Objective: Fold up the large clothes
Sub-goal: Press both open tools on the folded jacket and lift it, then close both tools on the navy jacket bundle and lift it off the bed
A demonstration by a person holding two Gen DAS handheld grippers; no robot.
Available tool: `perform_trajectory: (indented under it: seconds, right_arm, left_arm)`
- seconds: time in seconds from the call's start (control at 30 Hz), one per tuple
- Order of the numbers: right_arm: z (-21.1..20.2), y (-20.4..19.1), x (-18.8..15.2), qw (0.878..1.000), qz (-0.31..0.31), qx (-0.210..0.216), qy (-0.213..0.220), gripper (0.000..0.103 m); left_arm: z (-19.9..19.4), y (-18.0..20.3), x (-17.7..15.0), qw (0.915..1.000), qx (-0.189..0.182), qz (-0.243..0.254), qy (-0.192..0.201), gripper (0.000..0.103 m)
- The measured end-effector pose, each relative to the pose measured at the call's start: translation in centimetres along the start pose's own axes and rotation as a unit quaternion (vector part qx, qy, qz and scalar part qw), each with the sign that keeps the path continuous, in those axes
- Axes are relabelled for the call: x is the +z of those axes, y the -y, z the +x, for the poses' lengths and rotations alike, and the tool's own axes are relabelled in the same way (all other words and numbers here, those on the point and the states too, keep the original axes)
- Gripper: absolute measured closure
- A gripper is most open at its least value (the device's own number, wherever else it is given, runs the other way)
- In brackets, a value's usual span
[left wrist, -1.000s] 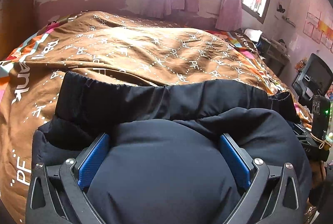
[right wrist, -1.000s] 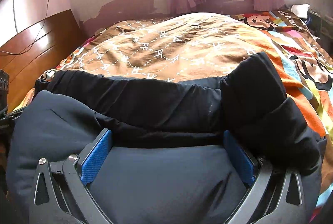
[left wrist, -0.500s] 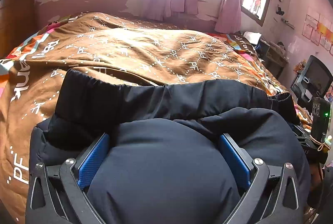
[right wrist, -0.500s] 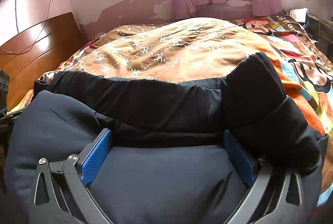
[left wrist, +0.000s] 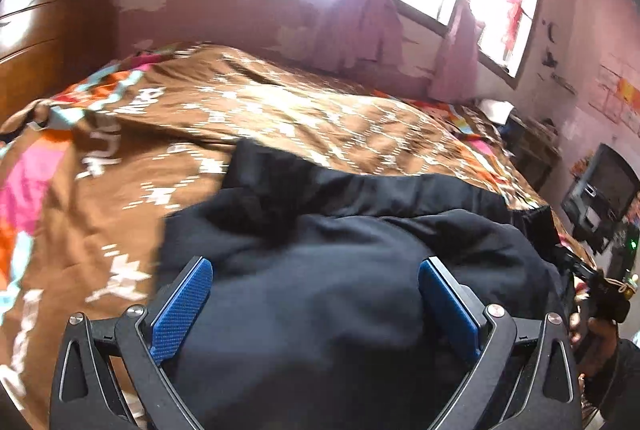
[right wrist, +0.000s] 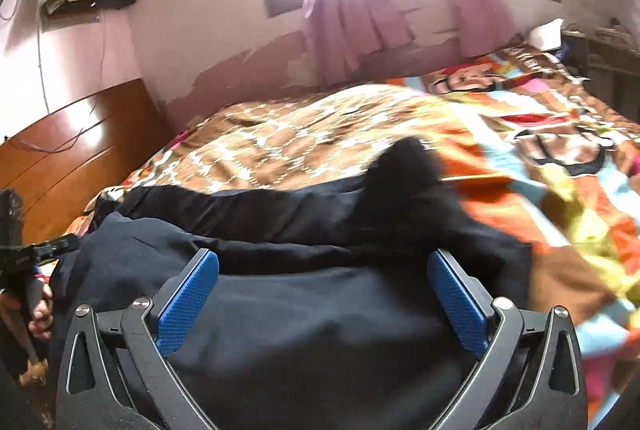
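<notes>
A dark padded jacket [left wrist: 340, 310] lies bunched on the near part of the bed, its black lining band [left wrist: 380, 190] along the far side. My left gripper [left wrist: 315, 264] stands open, its blue pads [left wrist: 184, 306] wide apart with jacket bulk swelling between them. In the right wrist view the same jacket [right wrist: 320, 322] fills the gap of my right gripper [right wrist: 323, 256], which is also open, and a black sleeve end [right wrist: 404, 166] sticks up at the far right. Each view catches the other gripper at its edge, held in a hand [left wrist: 592, 330].
The bed carries a brown patterned cover [left wrist: 280, 110] over a bright cartoon sheet [right wrist: 540, 134]. A wooden headboard [right wrist: 72, 150] stands at the left, and pink curtains [right wrist: 352, 22] hang under the window. A dark monitor [left wrist: 600, 190] and a cluttered desk sit at the right.
Both views have swung upward and blurred. The jacket's outer edges now sit nearer the fingers, with more bed cover showing to the left and right. The finger spread is unchanged.
</notes>
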State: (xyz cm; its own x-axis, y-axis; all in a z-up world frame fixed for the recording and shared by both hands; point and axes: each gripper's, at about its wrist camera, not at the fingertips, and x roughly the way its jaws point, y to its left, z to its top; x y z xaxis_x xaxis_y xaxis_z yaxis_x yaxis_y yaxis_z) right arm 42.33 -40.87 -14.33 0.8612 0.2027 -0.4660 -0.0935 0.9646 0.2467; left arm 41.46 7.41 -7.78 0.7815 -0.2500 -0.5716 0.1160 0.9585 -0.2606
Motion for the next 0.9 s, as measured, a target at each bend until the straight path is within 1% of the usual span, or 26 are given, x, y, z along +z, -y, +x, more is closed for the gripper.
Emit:
perform_trajectory:
  seconds: [0.07, 0.13, 0.17, 0.27, 0.3, 0.33, 0.4, 0.47, 0.53, 0.63, 0.73, 0.8, 0.9]
  right_arm:
    - [-1.1, 1.6, -0.3, 1.000, 0.007, -0.013, -0.014, 0.001]
    - [-1.6, 3.2, -0.5, 0.999, 0.018, -0.017, -0.025, 0.001]
    - [-1.8, 4.2, -0.7, 0.999, 0.024, -0.027, -0.034, 0.001]
    - [-1.4, 6.6, -1.7, 0.996, 0.045, -0.053, -0.062, 0.001]
    - [-1.4, 7.4, -2.1, 0.995, 0.058, -0.053, -0.066, 0.001]
    - [-1.1, 8.1, -2.6, 0.994, 0.071, -0.047, -0.074, 0.001]
    - [0.1, 9.5, -3.8, 0.989, 0.101, -0.014, -0.107, 0.001]
    - [1.2, 10.2, -4.6, 0.984, 0.119, 0.016, -0.128, 0.001]
    - [1.6, 10.9, -5.2, 0.982, 0.131, 0.032, -0.129, 0.001]
    - [1.9, 11.3, -5.6, 0.981, 0.143, 0.040, -0.123, 0.001]
    - [1.9, 11.2, -6.1, 0.980, 0.147, 0.035, -0.128, 0.001]
    - [1.8, 11.2, -6.3, 0.977, 0.158, 0.036, -0.138, 0.001]
    - [1.7, 11.0, -6.9, 0.970, 0.178, 0.043, -0.161, 0.001]
  left_arm:
    - [-0.7, -1.9, 0.0, 0.9998, 0.012, -0.012, -0.014, 0.000]
    - [-0.9, -3.5, -0.3, 0.9989, 0.027, -0.022, -0.031, 0.000]
    - [-0.8, -4.4, -0.4, 0.9980, 0.031, -0.032, -0.044, 0.000]
    - [-0.1, -7.2, -1.3, 0.9944, 0.014, -0.077, -0.071, 0.000]
    - [0.3, -7.8, -1.7, 0.9931, 0.003, -0.089, -0.077, 0.000]
    - [0.6, -8.2, -2.1, 0.9917, -0.009, -0.097, -0.083, 0.000]
    - [1.8, -9.0, -2.7, 0.9874, -0.035, -0.116, -0.102, 0.000]
    - [2.5, -9.2, -3.0, 0.9868, -0.049, -0.113, -0.105, 0.000]
    - [2.9, -9.3, -3.1, 0.9870, -0.060, -0.106, -0.105, 0.000]
    - [3.4, -9.5, -3.2, 0.9843, -0.081, -0.107, -0.114, 0.000]
    - [4.0, -9.8, -3.0, 0.9788, -0.113, -0.105, -0.136, 0.000]
    - [4.2, -9.3, -2.9, 0.9776, -0.121, -0.097, -0.142, 0.000]
    - [4.3, -7.9, -3.1, 0.9778, -0.123, -0.076, -0.151, 0.000]
